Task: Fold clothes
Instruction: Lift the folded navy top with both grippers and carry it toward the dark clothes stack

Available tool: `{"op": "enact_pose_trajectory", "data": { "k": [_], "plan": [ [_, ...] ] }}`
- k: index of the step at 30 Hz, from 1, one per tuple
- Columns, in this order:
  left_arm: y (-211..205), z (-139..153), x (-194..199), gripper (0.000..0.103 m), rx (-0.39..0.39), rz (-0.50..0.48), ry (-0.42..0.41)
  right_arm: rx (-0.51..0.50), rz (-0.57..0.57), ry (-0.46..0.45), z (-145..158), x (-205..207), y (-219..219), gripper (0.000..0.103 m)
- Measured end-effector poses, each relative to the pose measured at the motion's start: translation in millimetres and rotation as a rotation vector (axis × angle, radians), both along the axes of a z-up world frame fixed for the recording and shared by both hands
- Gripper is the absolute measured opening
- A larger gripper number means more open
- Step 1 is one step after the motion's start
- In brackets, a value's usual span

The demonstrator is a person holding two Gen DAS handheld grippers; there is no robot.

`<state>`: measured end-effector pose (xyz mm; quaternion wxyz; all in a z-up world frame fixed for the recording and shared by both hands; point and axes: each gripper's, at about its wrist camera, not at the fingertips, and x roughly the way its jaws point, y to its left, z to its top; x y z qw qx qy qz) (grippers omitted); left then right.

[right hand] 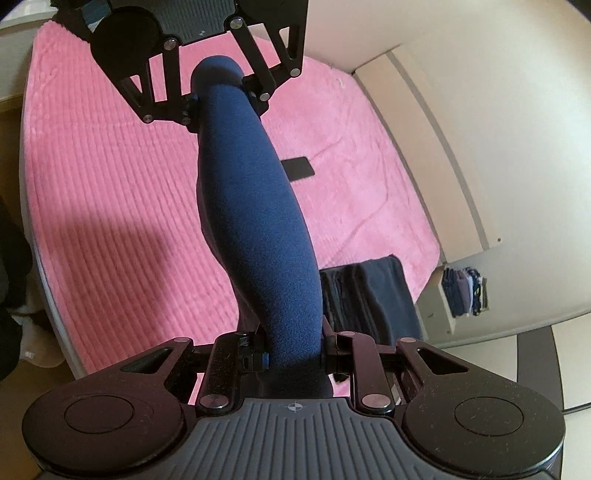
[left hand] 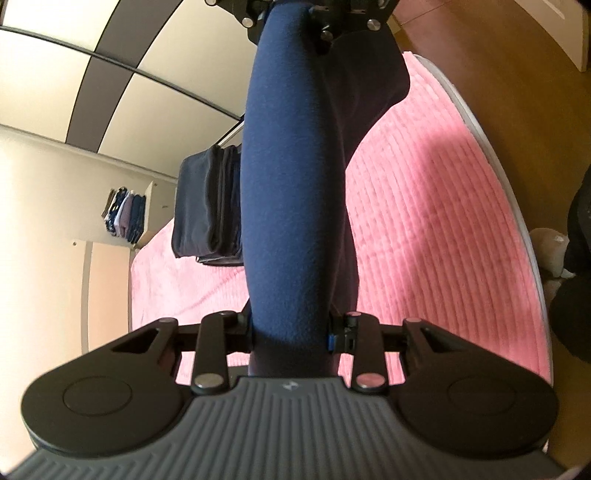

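A navy blue fleece garment is stretched as a thick folded band between my two grippers, above a pink ribbed bed cover. My left gripper is shut on its near end in the left wrist view, and my right gripper clamps the far end at the top. In the right wrist view the garment runs from my right gripper, shut on it at the bottom, up to my left gripper. The cloth below the band hangs in shadow.
A stack of folded dark clothes lies on the bed cover near its edge. A flat black rectangle rests on the cover. A wall shelf holds more folded clothes. Wooden floor borders the bed.
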<state>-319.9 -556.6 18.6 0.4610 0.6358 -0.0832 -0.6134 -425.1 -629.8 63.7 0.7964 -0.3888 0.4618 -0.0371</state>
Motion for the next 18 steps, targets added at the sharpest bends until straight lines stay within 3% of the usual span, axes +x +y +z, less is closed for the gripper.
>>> {"op": "enact_pose_trajectory", "data": {
  "k": [11,18],
  "plan": [
    [-47,-7,42,0.029,-0.032,-0.102,0.034,-0.028,-0.085,0.047,-2,36,-26,0.021],
    [-113,-3,54,0.029,-0.088,-0.063,0.022,-0.077,-0.068,0.029,6,52,-82,0.021]
  ]
}}
